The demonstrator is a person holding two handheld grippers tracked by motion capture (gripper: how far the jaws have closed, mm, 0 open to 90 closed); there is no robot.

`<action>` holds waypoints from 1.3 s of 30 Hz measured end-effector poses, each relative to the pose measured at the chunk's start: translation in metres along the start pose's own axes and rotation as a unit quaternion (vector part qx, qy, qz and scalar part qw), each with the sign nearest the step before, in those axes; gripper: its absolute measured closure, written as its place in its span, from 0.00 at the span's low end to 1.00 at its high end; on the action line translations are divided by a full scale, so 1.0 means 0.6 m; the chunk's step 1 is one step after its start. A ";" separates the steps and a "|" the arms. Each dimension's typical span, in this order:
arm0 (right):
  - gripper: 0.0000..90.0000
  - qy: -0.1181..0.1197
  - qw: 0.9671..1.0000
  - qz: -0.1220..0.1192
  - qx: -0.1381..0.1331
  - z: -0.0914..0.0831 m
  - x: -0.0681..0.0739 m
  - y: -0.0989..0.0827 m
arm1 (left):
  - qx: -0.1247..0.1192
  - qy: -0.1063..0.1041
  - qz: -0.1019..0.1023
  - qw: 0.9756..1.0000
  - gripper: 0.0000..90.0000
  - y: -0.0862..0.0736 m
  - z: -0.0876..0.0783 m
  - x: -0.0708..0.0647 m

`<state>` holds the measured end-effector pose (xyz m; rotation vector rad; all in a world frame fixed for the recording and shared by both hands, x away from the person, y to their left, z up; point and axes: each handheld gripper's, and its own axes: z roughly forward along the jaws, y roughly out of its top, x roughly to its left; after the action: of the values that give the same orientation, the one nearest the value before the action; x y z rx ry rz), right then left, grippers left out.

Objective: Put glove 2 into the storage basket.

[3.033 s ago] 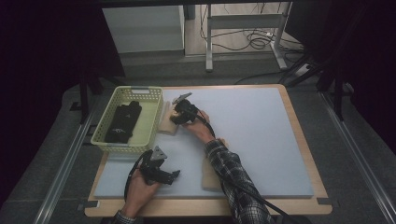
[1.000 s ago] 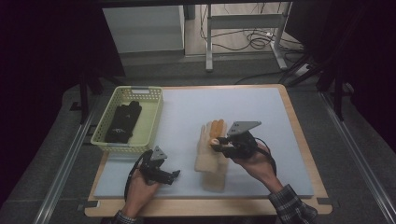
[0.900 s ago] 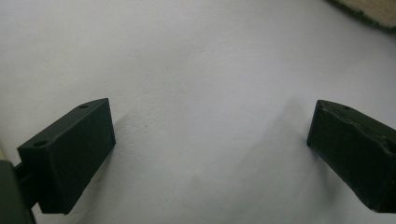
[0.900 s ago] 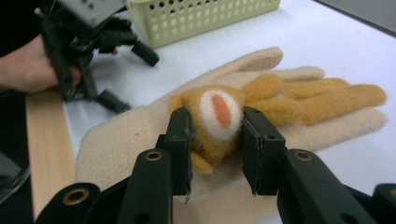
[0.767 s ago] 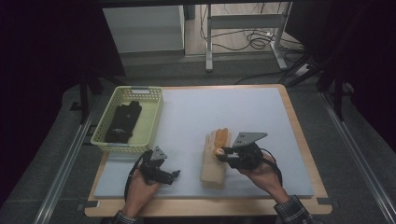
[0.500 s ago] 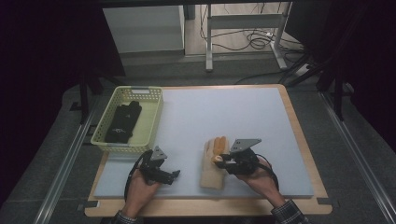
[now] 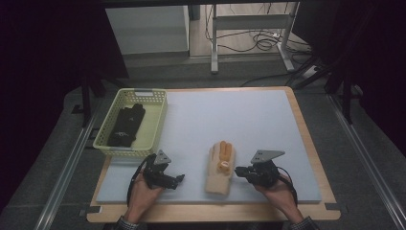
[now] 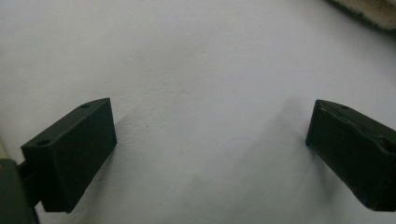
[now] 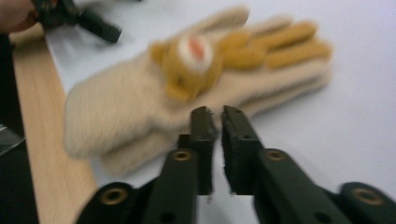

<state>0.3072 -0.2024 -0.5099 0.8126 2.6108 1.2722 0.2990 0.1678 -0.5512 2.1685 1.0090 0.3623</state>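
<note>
Pale blue-grey mat (image 7: 230,120) covers a wooden table (image 7: 306,124). A cream knitted glove (image 7: 220,168) lies flat on the near part of the mat, fingers pointing away from the person; the finger backs are ochre and a small ochre animal-face patch sits on the back of the hand (detail blurred in the right gripper view).

Right gripper (image 7: 238,170) rests low just right of the glove, its tips pointing at the glove's edge. In the right gripper view the jaws stand nearly together with a thin slit between them, nothing caught in it, and the glove (image 9: 196,88) lies just beyond the tips; whether they touch it cannot be told.

Left gripper (image 7: 178,178) sits on the mat left of the glove, apart from it, held by the left hand (image 7: 141,194). Its own view shows the jaws spread wide over bare mat (image 8: 201,93), with a sliver of the glove at the top right corner.

Yellow-green plastic basket (image 7: 155,127) stands at the far left of the table, holding a black glove (image 7: 125,125). Nothing lies between the grippers and the cream glove.
</note>
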 end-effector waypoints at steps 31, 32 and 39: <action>0.93 0.000 0.998 -0.063 0.025 0.124 0.081 0.036 | 0.008 0.023 -0.022 0.999 0.00 -0.026 -0.023 0.030; 0.91 -0.001 0.998 -0.060 0.022 0.118 0.078 0.034 | 0.008 0.023 -0.022 0.999 0.00 -0.026 -0.023 0.030; 0.81 -0.052 0.998 -0.033 0.003 0.061 0.031 0.023 | 0.007 0.023 -0.025 0.999 0.00 -0.026 -0.023 0.030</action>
<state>0.3092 -0.1602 -0.5206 0.7639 2.5378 1.1735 0.2951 0.1951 -0.5534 2.1515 1.0914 0.3836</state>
